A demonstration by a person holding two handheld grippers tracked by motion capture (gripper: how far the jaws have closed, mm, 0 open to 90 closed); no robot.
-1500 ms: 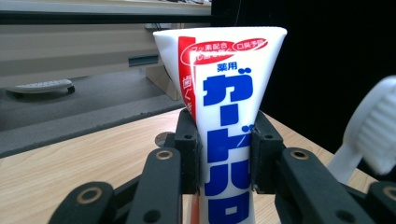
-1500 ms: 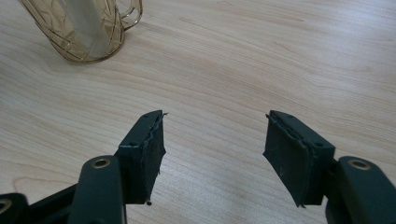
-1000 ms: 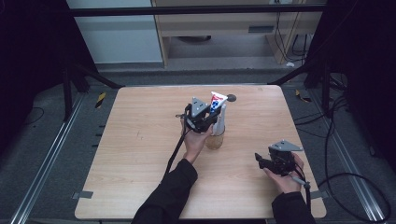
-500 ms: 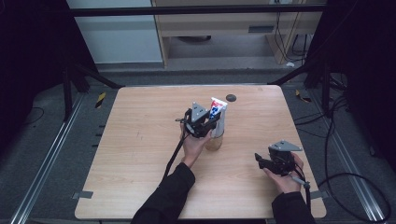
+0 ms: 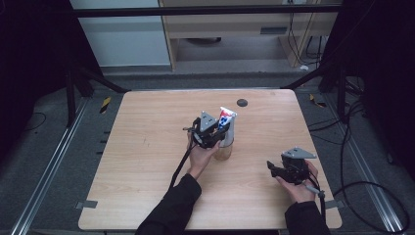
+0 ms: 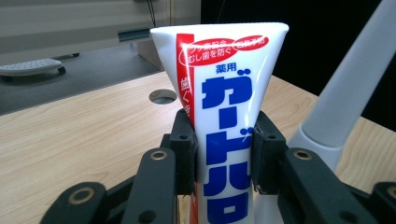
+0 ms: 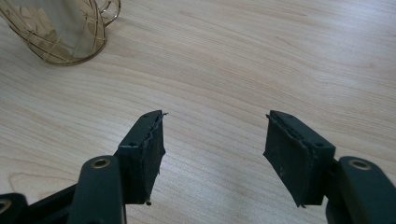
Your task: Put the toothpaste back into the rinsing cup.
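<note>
Toothpaste tube upright in your left claw, over the glass cup.

Your left gripper [image 6: 223,154] pinches the toothpaste tube [image 6: 224,107], long axis vertical, crimped end up, lower end at the glass cup [image 5: 224,150] mid-table. Your right gripper [image 7: 215,154] stands spread and empty, well apart near the table's [image 5: 147,127] right edge.

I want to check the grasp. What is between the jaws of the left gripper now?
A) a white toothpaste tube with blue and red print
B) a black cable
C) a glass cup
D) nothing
A: in the left gripper view the toothpaste tube stands upright between the left gripper's pads.
</note>
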